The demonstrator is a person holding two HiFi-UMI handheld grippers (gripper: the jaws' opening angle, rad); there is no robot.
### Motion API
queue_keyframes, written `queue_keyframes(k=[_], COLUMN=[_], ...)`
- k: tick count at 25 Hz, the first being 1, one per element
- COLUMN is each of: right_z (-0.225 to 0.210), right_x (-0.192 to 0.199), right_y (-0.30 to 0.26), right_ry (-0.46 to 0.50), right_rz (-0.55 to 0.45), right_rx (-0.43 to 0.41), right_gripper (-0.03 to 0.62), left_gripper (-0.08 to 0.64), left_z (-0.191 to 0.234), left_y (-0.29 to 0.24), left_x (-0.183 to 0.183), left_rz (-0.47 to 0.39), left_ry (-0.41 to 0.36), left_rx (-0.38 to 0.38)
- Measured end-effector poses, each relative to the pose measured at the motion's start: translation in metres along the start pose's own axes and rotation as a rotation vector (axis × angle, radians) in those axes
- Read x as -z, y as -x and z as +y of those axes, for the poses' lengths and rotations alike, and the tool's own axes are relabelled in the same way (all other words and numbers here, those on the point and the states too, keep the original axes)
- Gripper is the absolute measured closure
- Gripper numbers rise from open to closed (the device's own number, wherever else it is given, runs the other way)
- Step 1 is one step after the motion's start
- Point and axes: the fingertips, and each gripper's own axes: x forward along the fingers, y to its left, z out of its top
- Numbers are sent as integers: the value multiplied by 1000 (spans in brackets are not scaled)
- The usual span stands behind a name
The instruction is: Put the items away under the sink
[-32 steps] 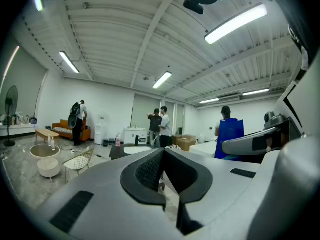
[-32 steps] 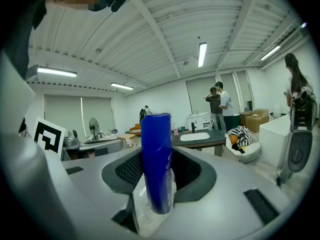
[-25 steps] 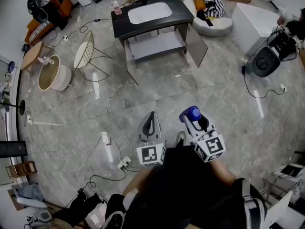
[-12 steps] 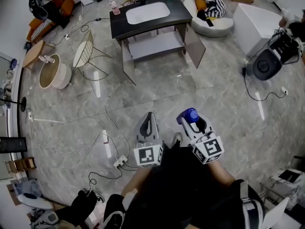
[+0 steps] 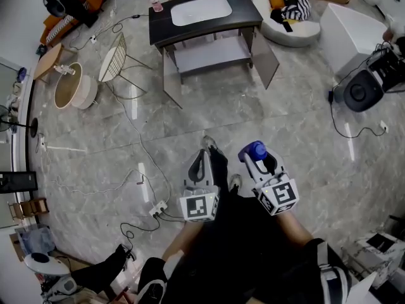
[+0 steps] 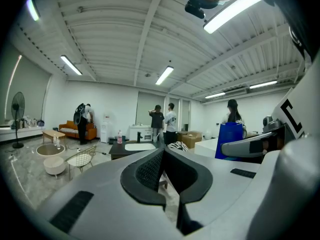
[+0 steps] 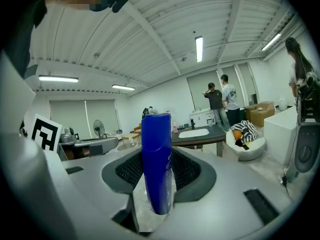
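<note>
The bottle [image 7: 156, 159] is seen as smooth, glossy blue plastic. The floor [image 5: 285, 125] is finished in polished grey stone-look tiles. The far sink cabinet [image 5: 247, 14] is topped in dark matt material; the chair [image 5: 111, 65] is formed of wire.

The blue bottle [image 7: 156, 159] is glossy, deep-blue plastic with a rounded shoulder and a flat top. It stands upright, gripped low on its body between the jaws of the right gripper [image 7: 157, 186]. In the head view the bottle is in the near middle of the floor, well apart from the sink cabinet [image 5: 248, 16] at the far side. The cabinet has a dark countertop with a white basin [image 5: 201, 10] set into it. Both its doors are swung wide open, showing a pale shelf [image 5: 212, 54] beneath. A small pinkish bottle [image 5: 155, 4] stands upright on the countertop's far left corner.
</note>
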Motion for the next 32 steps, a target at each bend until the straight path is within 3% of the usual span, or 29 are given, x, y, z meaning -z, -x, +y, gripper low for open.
queue_keyframes(k=[10,22,28,32], right_z=[-51,-95,-116,-118], right_x=[-19,-88,-105,-108], right_y=[-88,-274,-351,-390], right_ry=[19,62,78,83], right_rz=[9,8,13,23], right_rx=[-2,-12,4,-13], right_gripper=[436,436,436,436], left_gripper=[545,545,545,545], left_z=[25,136,182,205], left_y=[-103,-269,-321,-336], left_x=[10,-49,-57,-61], left_rz=[0,-58,-52,-52], left_ry=[24,66,58,93], left_rx=[30,14,6,-28])
